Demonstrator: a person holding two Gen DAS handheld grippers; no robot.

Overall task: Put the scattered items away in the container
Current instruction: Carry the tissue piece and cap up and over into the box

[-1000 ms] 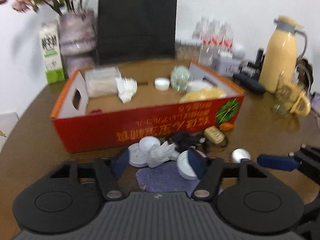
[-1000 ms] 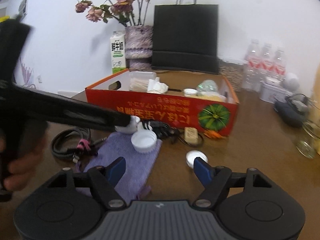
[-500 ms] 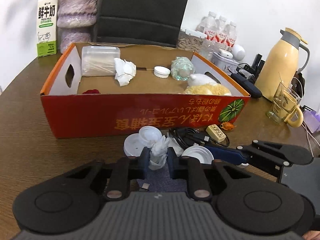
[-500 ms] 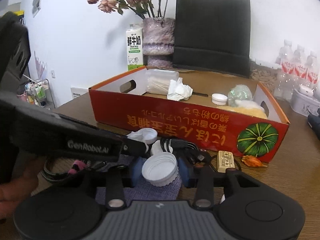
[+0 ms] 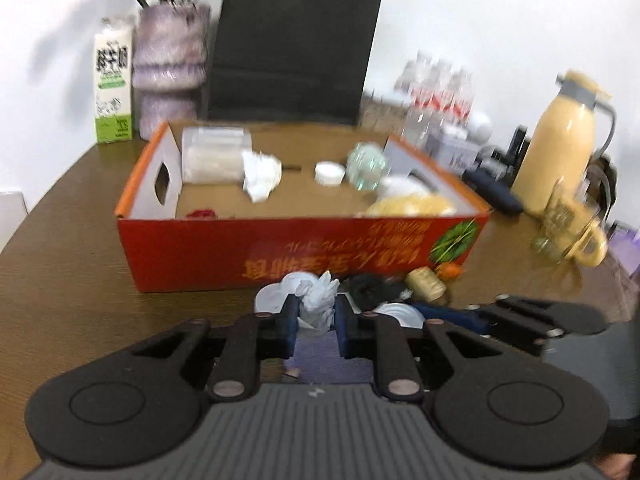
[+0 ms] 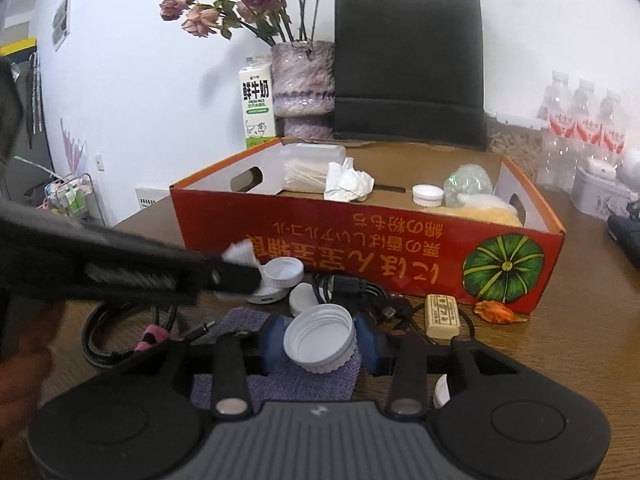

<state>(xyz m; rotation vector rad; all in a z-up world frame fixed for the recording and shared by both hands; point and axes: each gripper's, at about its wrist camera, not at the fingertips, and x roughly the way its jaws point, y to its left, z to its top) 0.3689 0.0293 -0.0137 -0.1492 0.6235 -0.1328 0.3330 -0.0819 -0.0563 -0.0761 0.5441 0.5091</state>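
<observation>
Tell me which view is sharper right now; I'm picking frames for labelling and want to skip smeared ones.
The right wrist view is sharp: print on the red box and the white cap is crisp, though fisheye bends the edges. The left wrist view is motion-blurred: the box lettering and water bottles smear.

You are in a lived-in room, a home or small office: a round wooden desk [image 6: 560, 360] against a white wall carries a vase of dried roses [image 6: 303, 80], a milk carton [image 6: 258, 108], a black paper bag [image 6: 408, 68], bottled water [image 6: 584, 132] and a yellow thermos jug [image 5: 560, 148].
</observation>
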